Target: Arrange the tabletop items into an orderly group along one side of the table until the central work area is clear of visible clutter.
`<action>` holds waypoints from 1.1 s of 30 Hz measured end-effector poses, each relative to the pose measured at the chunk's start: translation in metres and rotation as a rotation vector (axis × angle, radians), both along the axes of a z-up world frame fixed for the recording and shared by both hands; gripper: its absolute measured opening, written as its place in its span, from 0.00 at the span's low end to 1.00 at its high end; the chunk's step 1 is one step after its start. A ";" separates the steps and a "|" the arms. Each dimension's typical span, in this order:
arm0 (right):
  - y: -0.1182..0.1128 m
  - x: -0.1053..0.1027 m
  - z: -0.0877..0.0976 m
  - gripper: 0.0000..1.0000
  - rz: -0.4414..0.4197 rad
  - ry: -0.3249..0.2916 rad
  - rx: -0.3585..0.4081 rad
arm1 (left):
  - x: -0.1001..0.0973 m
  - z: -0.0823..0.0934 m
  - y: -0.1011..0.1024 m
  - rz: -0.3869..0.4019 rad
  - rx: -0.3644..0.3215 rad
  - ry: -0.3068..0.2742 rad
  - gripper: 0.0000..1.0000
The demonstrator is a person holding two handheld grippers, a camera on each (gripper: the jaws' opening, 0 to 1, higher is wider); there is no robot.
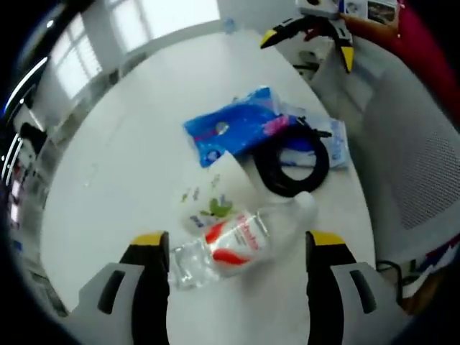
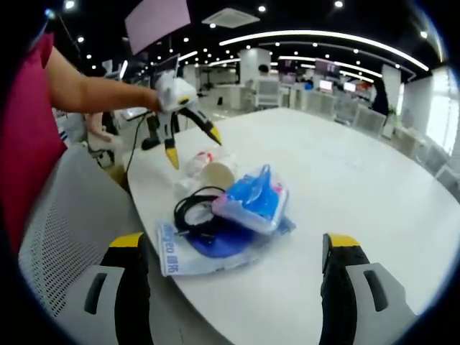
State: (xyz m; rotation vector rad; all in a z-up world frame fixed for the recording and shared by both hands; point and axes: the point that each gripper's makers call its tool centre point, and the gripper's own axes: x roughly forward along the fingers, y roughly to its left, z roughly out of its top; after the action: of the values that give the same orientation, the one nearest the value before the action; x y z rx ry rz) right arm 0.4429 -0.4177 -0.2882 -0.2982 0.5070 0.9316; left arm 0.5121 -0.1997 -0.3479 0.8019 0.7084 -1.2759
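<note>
You're lining the wide-open left gripper [image 1: 237, 251] over the clear plastic red-labelled bottle [image 1: 233, 248] at lower centre, next closing on it; right gripper [image 2: 233, 255] hanging wide, empty.

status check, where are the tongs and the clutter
Left tongs open around bottle. Right tongs open, empty, short of blue bags. Cable lies against the bags.

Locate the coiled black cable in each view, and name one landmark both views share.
Left gripper view: black cable right of centre, beside the blue bag, beyond the bottle.
Right gripper view: cable left of centre, left of the blue bag.
Shared landmark: the blue bag.
</note>
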 end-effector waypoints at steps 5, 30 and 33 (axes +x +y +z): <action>-0.001 0.002 0.001 1.00 -0.008 -0.005 0.003 | 0.003 -0.007 0.000 -0.038 0.031 0.007 0.72; -0.003 0.004 0.001 1.00 -0.014 -0.009 0.010 | 0.004 -0.022 0.004 -0.066 0.079 0.032 0.70; -0.002 0.004 0.001 1.00 -0.011 -0.009 0.011 | 0.003 -0.022 0.008 -0.056 0.081 0.036 0.69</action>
State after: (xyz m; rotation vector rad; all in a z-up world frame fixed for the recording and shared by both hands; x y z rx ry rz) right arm 0.4466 -0.4201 -0.2873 -0.2897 0.4946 0.9219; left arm 0.5148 -0.1918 -0.3703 0.8718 0.7751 -1.3217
